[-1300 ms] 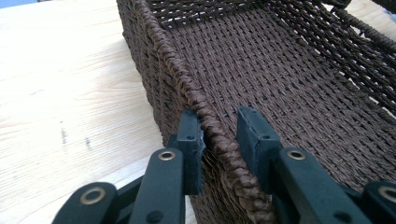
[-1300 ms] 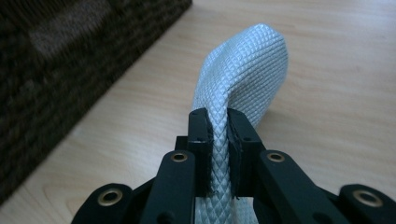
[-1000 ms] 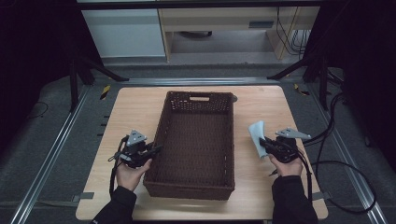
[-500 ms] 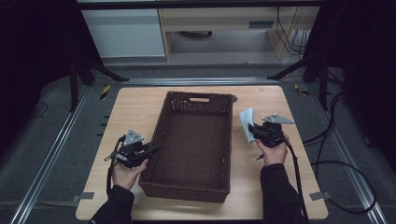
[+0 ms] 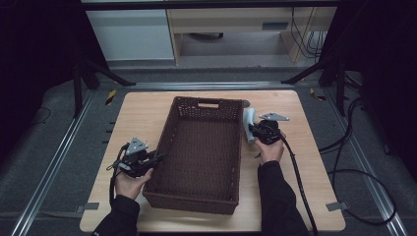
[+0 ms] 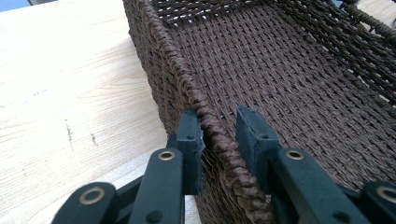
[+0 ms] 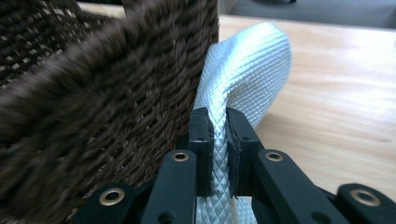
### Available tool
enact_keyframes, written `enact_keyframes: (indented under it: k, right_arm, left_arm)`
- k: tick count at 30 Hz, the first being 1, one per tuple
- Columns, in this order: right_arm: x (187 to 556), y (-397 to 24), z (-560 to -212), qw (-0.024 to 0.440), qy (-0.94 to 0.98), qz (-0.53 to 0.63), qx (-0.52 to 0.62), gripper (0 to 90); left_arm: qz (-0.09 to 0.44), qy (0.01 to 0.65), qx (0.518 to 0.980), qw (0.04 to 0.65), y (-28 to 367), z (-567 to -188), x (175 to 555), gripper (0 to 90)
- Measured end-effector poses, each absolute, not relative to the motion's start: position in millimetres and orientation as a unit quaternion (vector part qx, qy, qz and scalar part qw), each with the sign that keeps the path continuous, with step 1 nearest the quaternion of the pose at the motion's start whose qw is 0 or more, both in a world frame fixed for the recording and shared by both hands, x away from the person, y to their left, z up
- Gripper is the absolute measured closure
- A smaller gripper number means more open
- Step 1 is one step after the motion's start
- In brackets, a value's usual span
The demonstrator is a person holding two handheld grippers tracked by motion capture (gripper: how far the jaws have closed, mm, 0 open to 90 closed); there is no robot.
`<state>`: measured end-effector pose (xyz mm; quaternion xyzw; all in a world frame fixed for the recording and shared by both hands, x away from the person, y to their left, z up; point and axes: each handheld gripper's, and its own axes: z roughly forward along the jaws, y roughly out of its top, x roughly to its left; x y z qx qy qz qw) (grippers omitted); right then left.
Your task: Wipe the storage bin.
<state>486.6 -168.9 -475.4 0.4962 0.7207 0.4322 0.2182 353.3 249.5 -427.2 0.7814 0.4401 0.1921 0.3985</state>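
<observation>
Since a second ago my right gripper (image 5: 252, 130) has carried the pale blue-white, diamond-textured woven cloth (image 5: 248, 124) from out on the bare tabletop in toward the far right wall of the dark brown woven wicker basket (image 5: 183, 162); my left gripper (image 5: 156, 158) has hardly shifted.

In the right gripper view the two black jaws are pinched tight on a fold of that cloth (image 7: 243, 65), which rises between the pads and flops over just beyond them, touching or nearly touching the basket's outer wall (image 7: 116, 93). It reads to me as light, limp and a little slick: it will sag and swing, so I would keep the pinch on a doubled fold, well in from the edge.

In the left gripper view the jaws straddle the basket's braided left rim (image 6: 205, 119), one pad outside and one inside. The outer pad looks to touch the braid; the inner stands slightly off, so I cannot tell whether it truly clamps. The basket looks stiff, light and rough enough not to slip; the thick rim is the natural hold.

Everything rests on the light wooden table (image 5: 142, 110).
</observation>
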Motion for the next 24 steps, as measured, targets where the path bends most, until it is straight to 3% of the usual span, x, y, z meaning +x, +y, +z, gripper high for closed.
enact_keyframes:
  k: [6,16,24]
  right_arm:
    - [492,-161,-490,0.2,0.738,0.42,0.489,82.9]
    - [493,-168,-440,0.238,0.716,0.482,0.444,83.2]
    - [493,-163,-452,0.222,0.748,0.45,0.435,83.4]
  left_arm:
    - [0.193,0.439,0.782,0.398,249,-427,353,71.1]
    - [0.192,0.441,0.78,0.401,250,-428,353,71.1]
    - [0.196,0.443,0.779,0.398,248,-427,354,71.1]
